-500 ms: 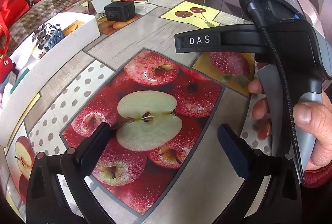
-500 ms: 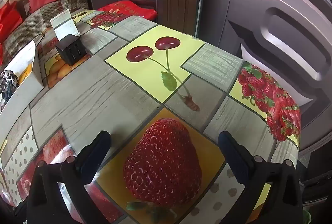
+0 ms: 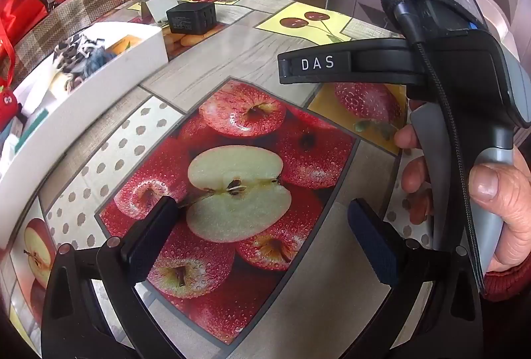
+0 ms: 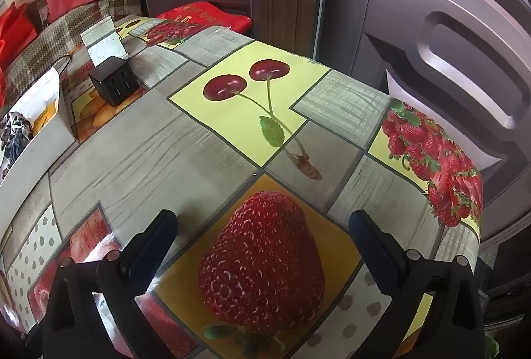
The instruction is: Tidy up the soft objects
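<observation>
While both grippers [image 3: 262, 223] [image 4: 262, 232] hover empty, jaws spread, a white box [image 3: 99, 86] lies at ten o'clock, a black charger [image 3: 191, 17] at eleven.

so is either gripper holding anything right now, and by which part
Nothing is held. The left gripper and the right gripper both stand wide open over the fruit-print tablecloth, with only the printed pictures between their fingers.
</observation>
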